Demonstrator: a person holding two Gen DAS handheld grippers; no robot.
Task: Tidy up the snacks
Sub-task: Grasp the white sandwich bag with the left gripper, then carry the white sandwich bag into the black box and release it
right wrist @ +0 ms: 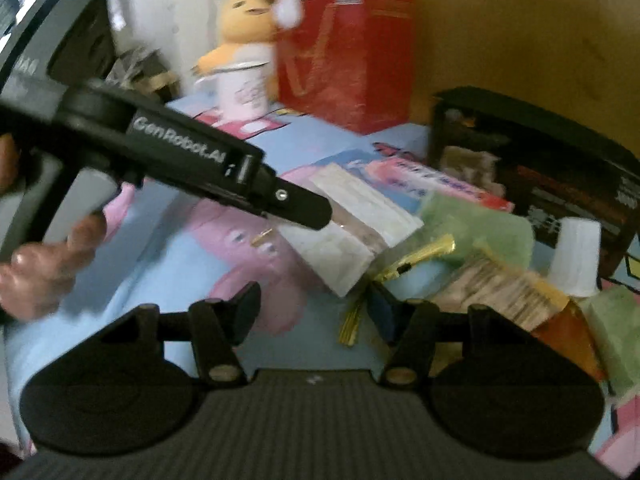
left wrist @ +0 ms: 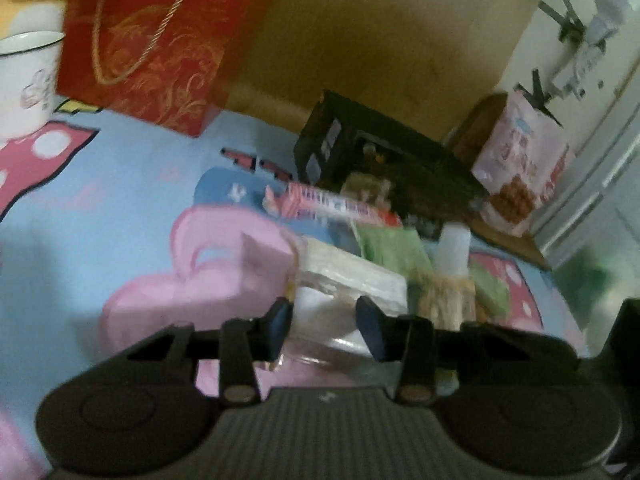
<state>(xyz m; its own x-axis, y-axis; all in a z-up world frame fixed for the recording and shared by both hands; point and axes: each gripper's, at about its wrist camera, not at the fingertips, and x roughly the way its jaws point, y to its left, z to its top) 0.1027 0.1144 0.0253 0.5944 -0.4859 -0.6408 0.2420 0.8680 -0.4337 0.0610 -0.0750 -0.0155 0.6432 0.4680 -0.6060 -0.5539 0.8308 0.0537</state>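
A heap of snacks lies on the cartoon tablecloth [left wrist: 100,208]. In the left wrist view my left gripper [left wrist: 325,326] has its two fingers on either side of a clear-wrapped white snack packet [left wrist: 352,276] and looks shut on its near end. The right wrist view shows that gripper [right wrist: 312,212] from the side, tip on the same white packet [right wrist: 360,208]. My right gripper [right wrist: 312,308] stands open above the cloth, with a gold twist tie [right wrist: 350,328] by its right finger. Behind are a pink packet [left wrist: 332,204], green packets [right wrist: 480,224] and a tan snack [right wrist: 500,292].
An open black box [left wrist: 400,160] stands behind the heap, with a pink snack bag [left wrist: 520,160] to its right. A red gift bag [left wrist: 160,40] and a white mug [left wrist: 24,80] stand at the back left. A small white cup [right wrist: 576,256] sits among the snacks. A person's hand [right wrist: 40,272] holds the left gripper.
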